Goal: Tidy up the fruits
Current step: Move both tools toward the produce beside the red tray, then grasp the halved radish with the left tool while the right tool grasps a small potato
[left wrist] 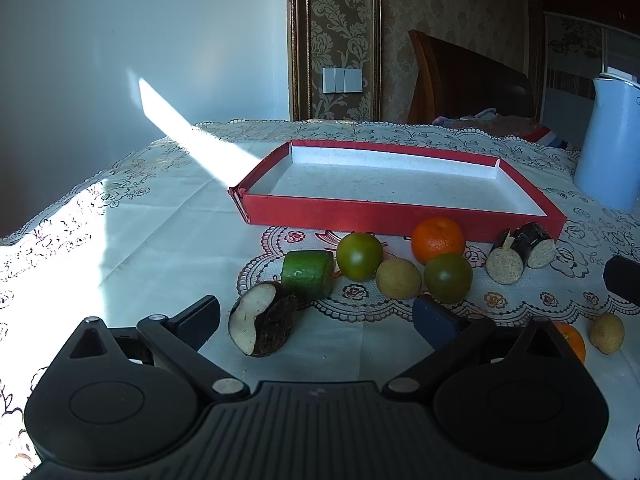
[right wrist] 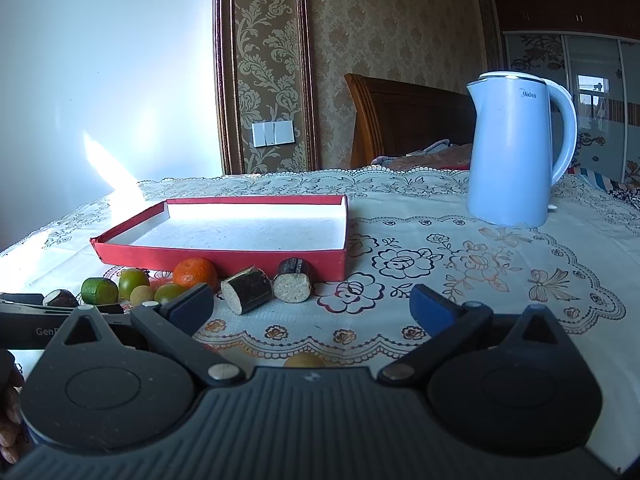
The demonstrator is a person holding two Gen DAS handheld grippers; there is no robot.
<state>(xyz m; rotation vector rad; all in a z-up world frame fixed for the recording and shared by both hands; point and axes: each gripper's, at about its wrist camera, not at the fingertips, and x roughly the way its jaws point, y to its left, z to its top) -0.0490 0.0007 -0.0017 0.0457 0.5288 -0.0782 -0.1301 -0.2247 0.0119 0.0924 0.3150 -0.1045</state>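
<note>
The pale blue kettle [right wrist: 516, 152] carries the brand "Midea" in small dark letters near its lid; left of the kettle, low down, a black gripper body [right wrist: 28, 330] shows the cut-off letters "Gen"

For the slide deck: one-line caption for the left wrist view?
Open left gripper hovers by a cut dark-skinned piece, loose fruit lying before the empty red tray.
</note>
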